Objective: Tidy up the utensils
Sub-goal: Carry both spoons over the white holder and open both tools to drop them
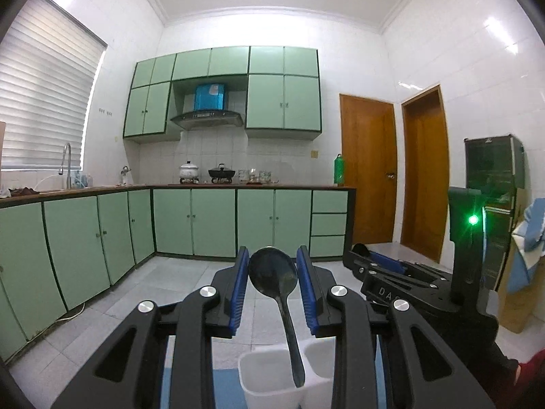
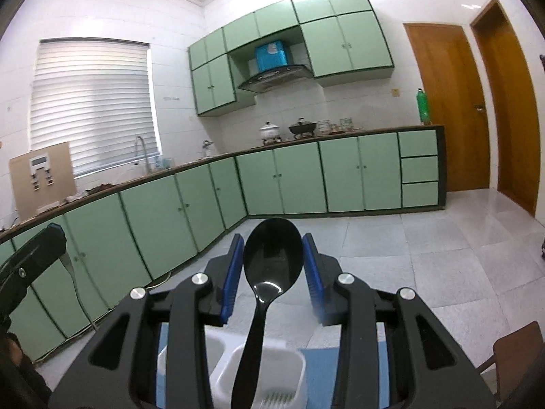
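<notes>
A black plastic spoon [image 1: 276, 284] stands bowl-up in the left compartment of a white utensil holder [image 1: 253, 378]. My left gripper [image 1: 272, 259] is open, its blue pads either side of the spoon bowl without touching it. In the right wrist view a black spoon [image 2: 270, 266] stands bowl-up in the right compartment of the white holder [image 2: 289, 371]. My right gripper [image 2: 273, 247] is open around that bowl, pads apart from it. The right gripper also shows at the right of the left wrist view [image 1: 385, 266].
The holder sits on a blue mat [image 2: 327, 371]. Behind are green kitchen cabinets [image 1: 211, 221], a counter with pots [image 1: 204, 172], a sink tap [image 1: 66, 160], two wooden doors [image 1: 368, 170] and a tiled floor [image 2: 442, 255]. A wooden chair corner [image 2: 517, 351] is at lower right.
</notes>
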Motion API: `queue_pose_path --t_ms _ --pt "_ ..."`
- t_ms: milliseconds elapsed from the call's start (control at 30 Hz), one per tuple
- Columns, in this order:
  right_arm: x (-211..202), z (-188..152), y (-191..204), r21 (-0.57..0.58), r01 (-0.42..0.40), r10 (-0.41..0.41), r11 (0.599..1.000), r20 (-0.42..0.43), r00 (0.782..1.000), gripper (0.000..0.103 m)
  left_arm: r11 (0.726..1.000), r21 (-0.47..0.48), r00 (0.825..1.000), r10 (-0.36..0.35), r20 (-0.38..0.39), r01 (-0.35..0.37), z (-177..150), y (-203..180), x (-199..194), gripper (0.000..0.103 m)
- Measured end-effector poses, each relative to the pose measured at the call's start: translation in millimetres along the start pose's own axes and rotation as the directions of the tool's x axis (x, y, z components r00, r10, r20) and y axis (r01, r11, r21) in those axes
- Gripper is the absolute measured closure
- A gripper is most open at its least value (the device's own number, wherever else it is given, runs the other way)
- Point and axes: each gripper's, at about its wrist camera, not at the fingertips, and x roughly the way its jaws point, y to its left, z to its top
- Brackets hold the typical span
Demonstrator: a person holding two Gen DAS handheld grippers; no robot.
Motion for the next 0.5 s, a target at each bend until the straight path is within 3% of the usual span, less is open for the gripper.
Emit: queue_pose_path --t_ms 200,367,500 --pt "45 -22 -7 -0.021 0.046 -0.047 0.999 -0.067 0.997 0.07 1.0 -0.016 0.996 0.009 -0.093 -0.01 -27 12 48 0.075" --pt "45 -42 -4 -0.039 0.021 -0.025 0.999 -0.104 0.994 0.068 1.0 -0.013 0.989 0.015 -0.146 -0.017 -48 13 57 0.075" --pt "31 -47 -3 -0.025 0.007 -0.01 1.0 -0.118 0.993 0.054 1.0 -0.012 0.988 0.01 -0.157 -0.012 -50 12 49 0.071"
